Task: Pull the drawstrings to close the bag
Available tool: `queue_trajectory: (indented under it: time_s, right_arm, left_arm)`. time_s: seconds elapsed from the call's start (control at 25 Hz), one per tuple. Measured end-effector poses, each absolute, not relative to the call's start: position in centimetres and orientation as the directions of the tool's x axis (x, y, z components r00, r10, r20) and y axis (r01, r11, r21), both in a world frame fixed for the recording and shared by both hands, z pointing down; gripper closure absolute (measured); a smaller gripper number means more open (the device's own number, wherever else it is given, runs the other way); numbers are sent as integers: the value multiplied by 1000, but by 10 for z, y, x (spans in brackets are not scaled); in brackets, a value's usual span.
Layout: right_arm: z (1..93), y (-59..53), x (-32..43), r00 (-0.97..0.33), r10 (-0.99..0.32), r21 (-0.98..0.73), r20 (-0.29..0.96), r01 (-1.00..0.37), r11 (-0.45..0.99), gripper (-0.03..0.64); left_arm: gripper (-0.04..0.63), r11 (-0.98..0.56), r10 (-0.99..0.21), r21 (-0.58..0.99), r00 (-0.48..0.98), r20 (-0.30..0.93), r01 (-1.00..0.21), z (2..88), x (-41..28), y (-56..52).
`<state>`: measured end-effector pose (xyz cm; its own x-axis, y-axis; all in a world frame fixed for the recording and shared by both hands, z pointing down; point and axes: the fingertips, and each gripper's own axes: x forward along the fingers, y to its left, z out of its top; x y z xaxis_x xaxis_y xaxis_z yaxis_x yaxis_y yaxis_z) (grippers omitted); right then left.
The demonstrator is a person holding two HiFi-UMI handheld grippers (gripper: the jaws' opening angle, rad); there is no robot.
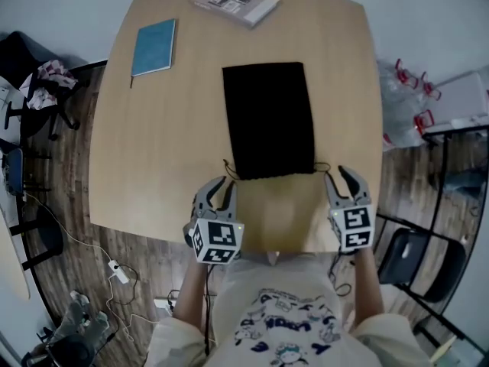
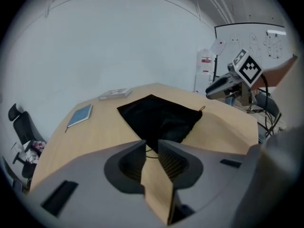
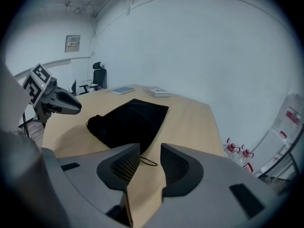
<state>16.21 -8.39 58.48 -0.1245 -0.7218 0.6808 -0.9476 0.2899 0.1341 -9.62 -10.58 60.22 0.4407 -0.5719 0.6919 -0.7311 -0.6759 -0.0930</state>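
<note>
Head view. A black fabric drawstring bag (image 1: 267, 121) is laid flat near the middle of a light wooden tabletop (image 1: 168, 167), with its gathered mouth turned toward the person. A thin black drawstring loop (image 1: 228, 167) is seen at the left corner of the mouth, and a second loop (image 1: 322, 165) at the right corner. The left gripper (image 1: 227, 183) is held just beside the left corner and the right gripper (image 1: 336, 174) just beside the right corner. The jaws of both are parted. A blue notebook (image 1: 154, 47) and a printed booklet (image 1: 235, 1) are placed at the far side, well apart from the bag.

Left gripper view. The jaws of the left gripper (image 2: 151, 144) are separated by a narrow gap and nothing is clamped. The drawstring loop (image 2: 151, 154) is seen lying on the tabletop in that gap, with the bag (image 2: 159, 118) directly beyond. The right gripper (image 2: 232, 80) is shown past the bag.

Right gripper view. The jaws of the right gripper (image 3: 151, 148) are held somewhat wider apart, with nothing gripped. The other drawstring loop (image 3: 146, 162) is seen lying on the tabletop in the gap. The bag (image 3: 128, 122) is shown ahead and to the left, with the left gripper (image 3: 52, 101) beyond it.
</note>
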Motion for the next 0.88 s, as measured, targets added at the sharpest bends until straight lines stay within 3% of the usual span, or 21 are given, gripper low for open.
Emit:
queue_trajectory:
  time_s: [0.16, 0.36, 0.48, 0.88]
  right_arm:
    - [605, -83, 162, -167, -662, 137, 730, -915, 381, 483]
    - [620, -73, 154, -237, -485, 122, 842, -792, 598, 454]
    - [625, -74, 154, -256, -429, 114, 866, -736, 668, 454]
    - [656, -72, 155, -259, -305, 76, 917, -635, 768, 456]
  left_arm:
    - [441, -779, -473, -85, 495, 729, -621, 622, -93, -108]
    - [322, -933, -269, -114, 450, 852, -342, 650, -91, -99]
    - [313, -962, -224, -128, 431, 874, -239, 654, -90, -103]
    - [313, -985, -174, -160, 341, 924, -71, 666, -88, -120]
